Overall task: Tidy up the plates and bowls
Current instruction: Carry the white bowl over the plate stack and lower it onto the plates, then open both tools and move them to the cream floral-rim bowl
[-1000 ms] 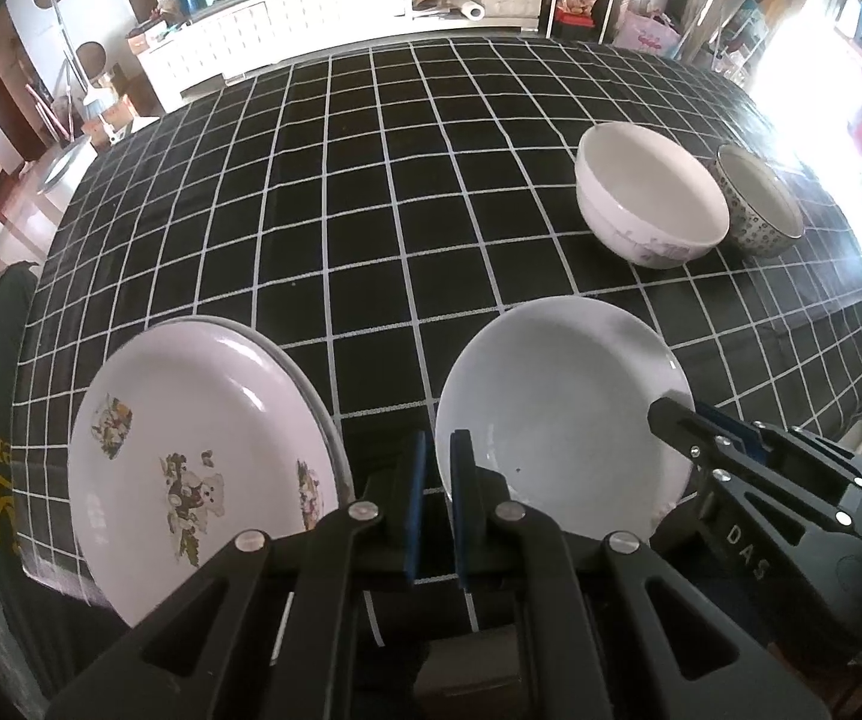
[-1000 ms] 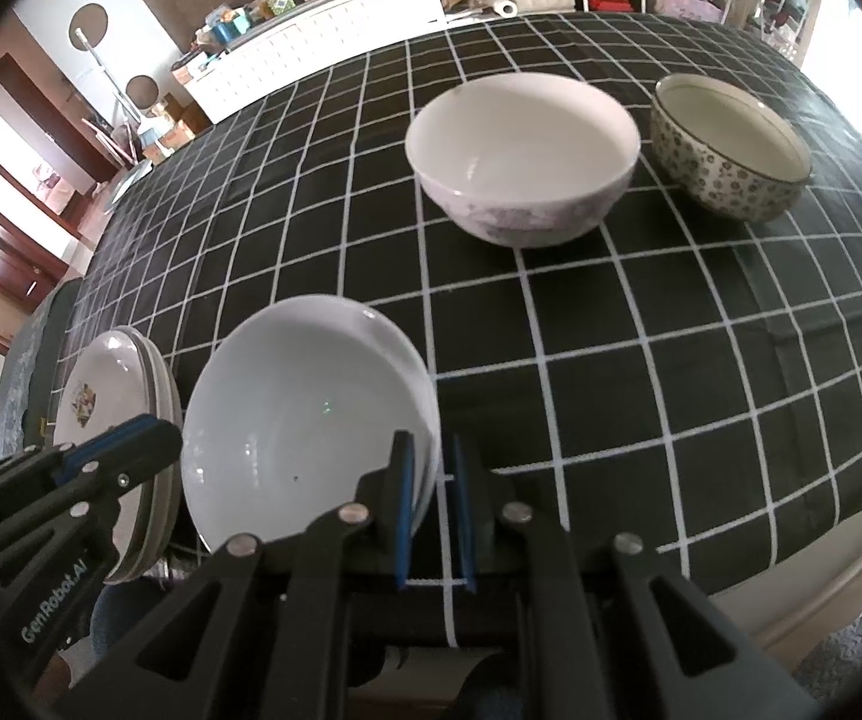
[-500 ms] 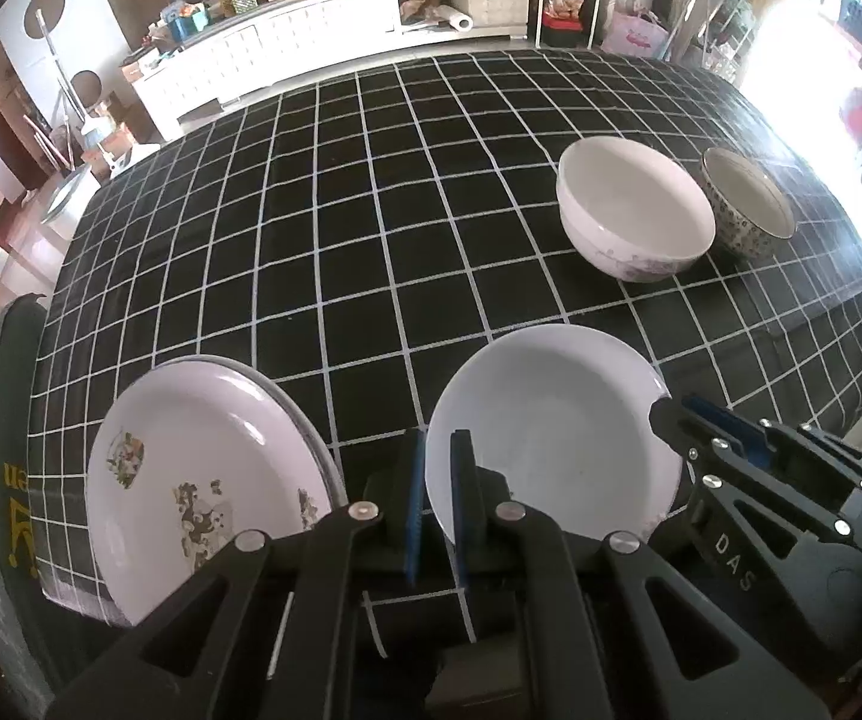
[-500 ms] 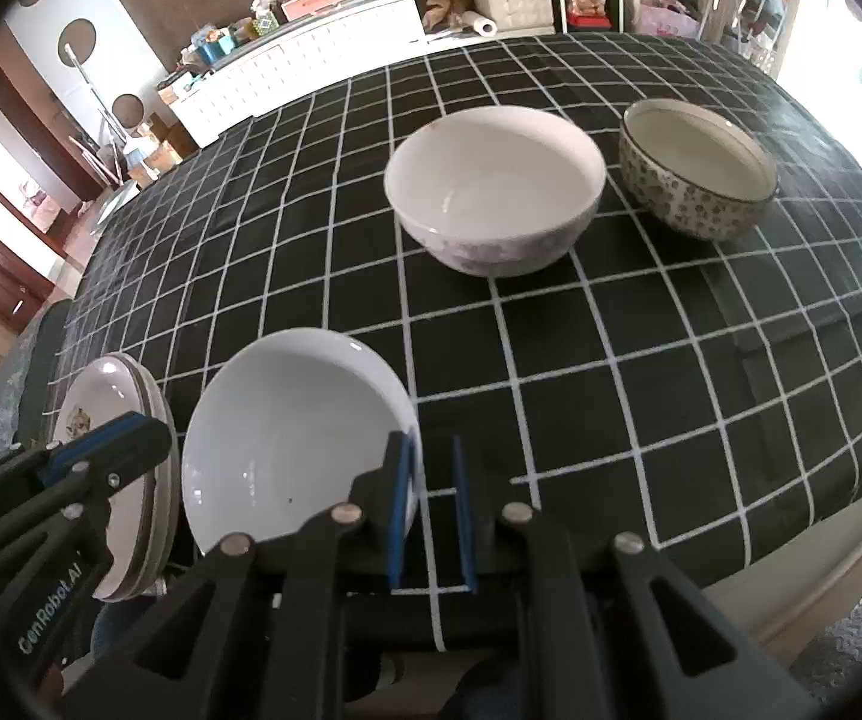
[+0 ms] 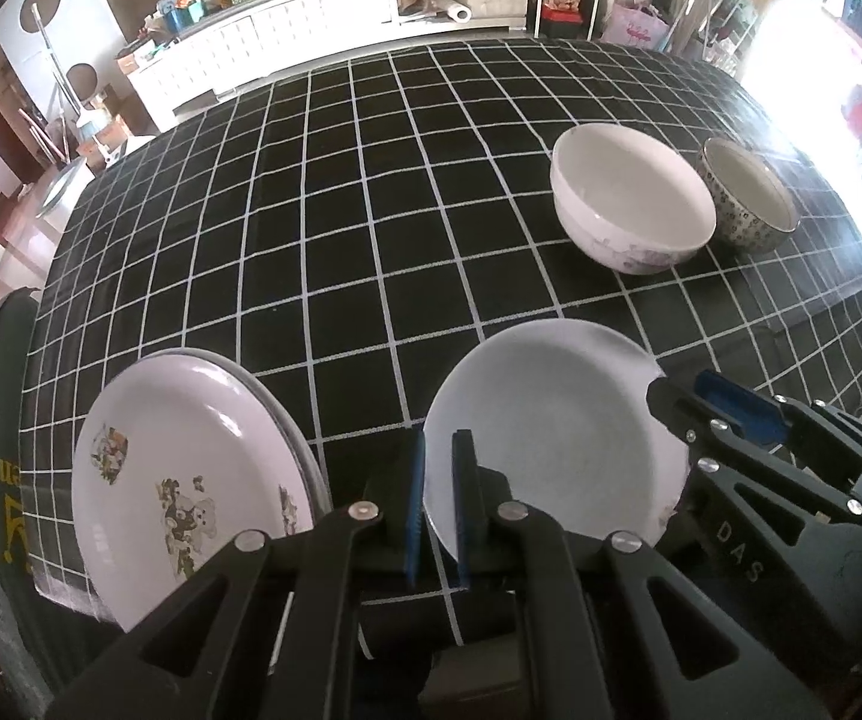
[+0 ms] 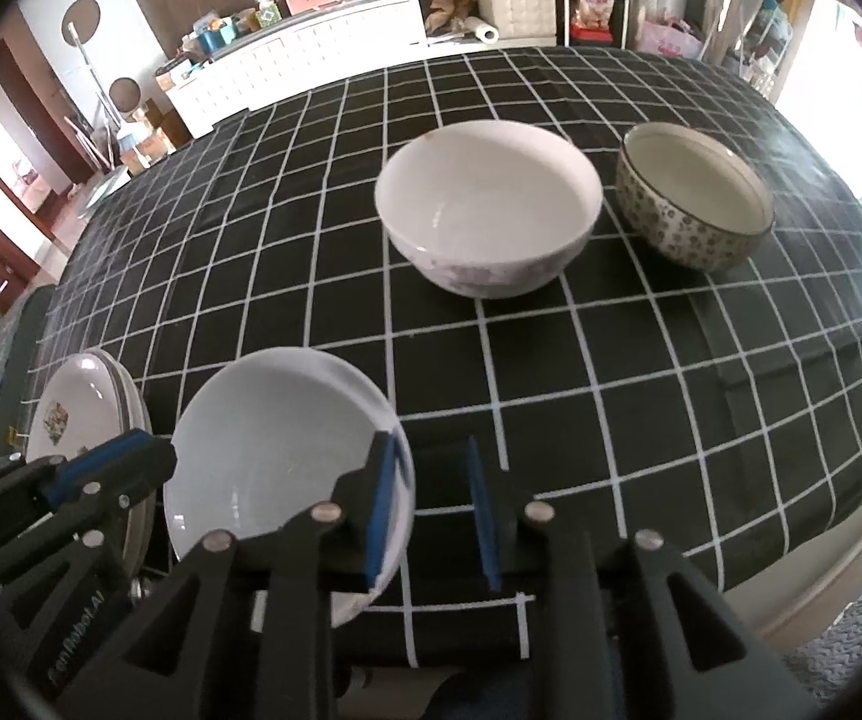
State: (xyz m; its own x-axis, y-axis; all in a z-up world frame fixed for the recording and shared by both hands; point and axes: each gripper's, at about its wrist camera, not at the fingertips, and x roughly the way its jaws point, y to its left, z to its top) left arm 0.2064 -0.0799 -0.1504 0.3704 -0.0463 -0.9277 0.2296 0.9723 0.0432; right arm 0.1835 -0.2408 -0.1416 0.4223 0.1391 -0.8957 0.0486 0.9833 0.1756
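A glossy round white plate (image 5: 551,438), facing up, is set near the front edge of the checked tablecloth (image 5: 371,210). Its left rim is clenched by the left gripper (image 5: 438,504); the right gripper (image 6: 431,516) is opening (rim between its pads).

On the desk (image 5: 371,228), a stack of plates (image 5: 191,480) lies at the near left edge, with a shallow plate (image 5: 551,438) just to its right. Farther back and to the right stands a large bowl (image 5: 632,204), and a smaller bowl (image 5: 746,204) sits just beside it on its right. A long cabinet (image 5: 311,30) stands behind the desk.
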